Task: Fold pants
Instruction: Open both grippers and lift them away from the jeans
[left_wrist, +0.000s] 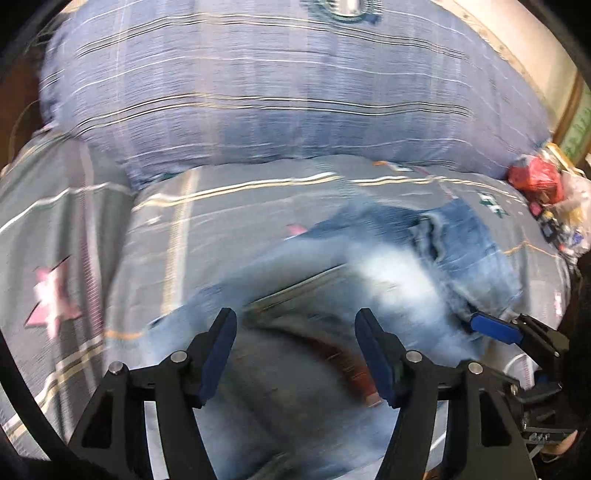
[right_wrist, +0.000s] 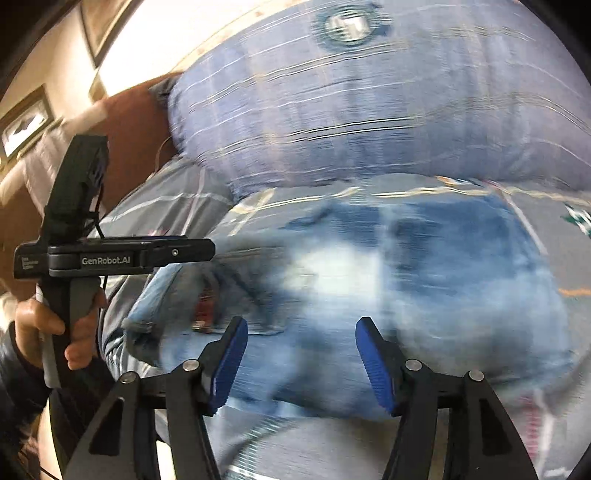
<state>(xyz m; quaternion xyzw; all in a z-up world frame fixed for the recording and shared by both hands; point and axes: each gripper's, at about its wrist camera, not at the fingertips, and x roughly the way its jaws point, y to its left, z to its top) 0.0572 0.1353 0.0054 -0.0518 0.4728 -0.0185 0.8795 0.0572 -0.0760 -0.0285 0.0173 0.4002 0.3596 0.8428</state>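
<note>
Pants: faded blue jeans (left_wrist: 388, 266) lie spread on the bed (left_wrist: 74, 229), blurred in both views.
Left tool (left_wrist: 295, 354): jaws apart, nothing between the pads, hovering over the denim.
Right tool (right_wrist: 301, 362): jaws apart, empty, above the jeans.
Pillow (left_wrist: 258, 92): large blue striped one, just behind the jeans, against the headboard.
Bag (left_wrist: 535, 177): red plastic bag with clutter at the bed's right edge.
Hand (right_wrist: 48, 328): grips the left tool's handle, left of the jeans.
</note>
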